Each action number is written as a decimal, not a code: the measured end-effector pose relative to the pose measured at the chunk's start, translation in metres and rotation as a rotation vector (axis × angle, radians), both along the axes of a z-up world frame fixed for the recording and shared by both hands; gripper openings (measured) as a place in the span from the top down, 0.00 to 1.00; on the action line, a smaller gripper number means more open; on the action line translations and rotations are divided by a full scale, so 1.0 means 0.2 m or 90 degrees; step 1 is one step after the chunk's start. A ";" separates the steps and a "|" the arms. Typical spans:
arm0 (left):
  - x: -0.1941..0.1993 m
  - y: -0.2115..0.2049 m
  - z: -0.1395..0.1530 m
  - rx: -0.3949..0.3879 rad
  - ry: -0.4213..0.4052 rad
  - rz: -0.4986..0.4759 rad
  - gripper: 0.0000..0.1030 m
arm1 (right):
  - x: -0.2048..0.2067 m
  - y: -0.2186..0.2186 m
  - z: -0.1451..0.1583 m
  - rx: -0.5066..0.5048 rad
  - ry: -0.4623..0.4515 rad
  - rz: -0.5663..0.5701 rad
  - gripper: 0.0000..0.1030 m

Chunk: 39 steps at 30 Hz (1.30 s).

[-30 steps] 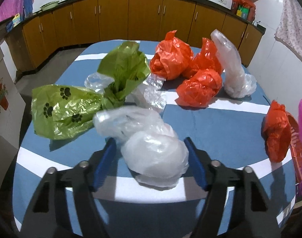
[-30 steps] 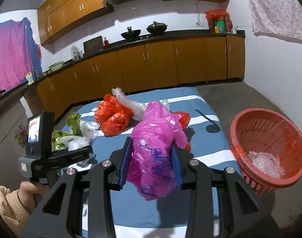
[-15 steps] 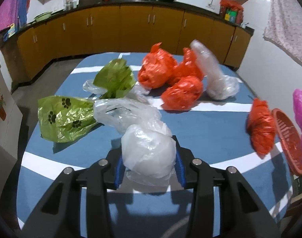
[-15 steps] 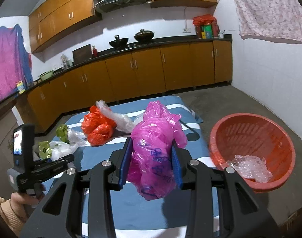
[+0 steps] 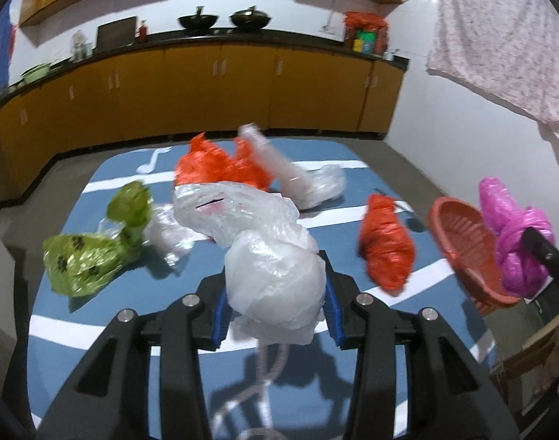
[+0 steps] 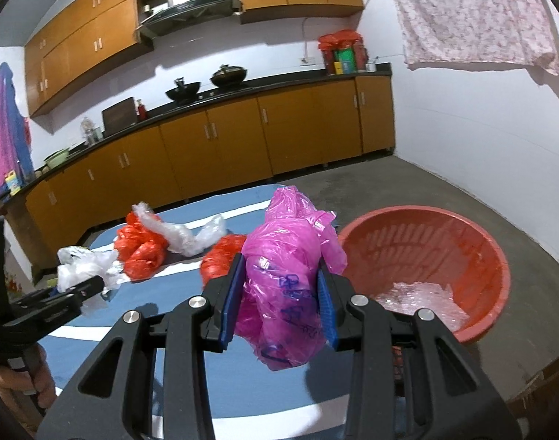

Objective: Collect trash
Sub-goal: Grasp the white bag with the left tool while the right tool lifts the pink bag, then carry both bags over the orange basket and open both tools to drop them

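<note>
We're over the blue cloth with white stripes (image 5: 191, 293) that covers the table, and we'll place everything by it. Our left gripper (image 5: 276, 311) has just been closing, and its blue pads are now clamped on a white plastic bag (image 5: 276, 278), held up off the cloth with its tail trailing back toward a clear wad. Our right gripper (image 6: 277, 304) is clamped on a pink plastic bag (image 6: 283, 278), which bulges above and below the pads.

On the cloth's left side lies a green bag with paw prints (image 5: 85, 260). Toward the far end sit bunched orange bags (image 5: 213, 168) with a long clear bag (image 5: 301, 179) just beside them. Nearer the right edge lies a lone orange bag (image 5: 386, 245).

Off the cloth's right edge, down on the grey concrete floor (image 6: 444, 190), sits the orange basket (image 6: 474, 242), with crumpled clear plastic (image 6: 419, 297) in its bottom. Our pink bag hangs just left of its rim in the right wrist view.

Beyond the far end of the cloth runs a line of wooden cabinets (image 6: 243, 143) under a dark counter, two woks (image 6: 202, 80) on top, a range hood (image 6: 191, 14) above. A floral cloth (image 6: 470, 14) hangs on the white wall to the right. A hand (image 6: 37, 377) shows at the lower left, gripping the left gripper's handle.
</note>
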<state>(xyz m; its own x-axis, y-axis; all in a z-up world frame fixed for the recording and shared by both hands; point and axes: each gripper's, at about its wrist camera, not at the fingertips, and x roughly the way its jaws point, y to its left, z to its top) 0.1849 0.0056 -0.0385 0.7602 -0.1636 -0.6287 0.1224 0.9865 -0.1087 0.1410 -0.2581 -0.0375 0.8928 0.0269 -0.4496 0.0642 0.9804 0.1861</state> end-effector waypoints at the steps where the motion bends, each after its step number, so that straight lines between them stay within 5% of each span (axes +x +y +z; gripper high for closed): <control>1: -0.01 -0.04 0.02 0.000 -0.005 -0.012 0.60 | 0.00 -0.02 0.00 0.000 0.000 -0.005 0.63; 21: 0.05 -0.75 0.09 0.013 -0.026 -0.202 0.60 | -0.10 -0.51 -0.01 0.003 -0.005 -0.161 0.63; 39: 0.21 -1.21 -0.05 0.012 0.023 -0.286 0.60 | -0.01 -0.68 -0.06 0.037 -0.001 -0.186 0.64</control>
<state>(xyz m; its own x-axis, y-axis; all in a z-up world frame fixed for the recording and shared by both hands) 0.2265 -0.2360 -0.0483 0.5938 -0.4609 -0.6595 0.5359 0.8380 -0.1031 0.1389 -0.3945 -0.0503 0.8672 -0.2064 -0.4532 0.3424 0.9079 0.2416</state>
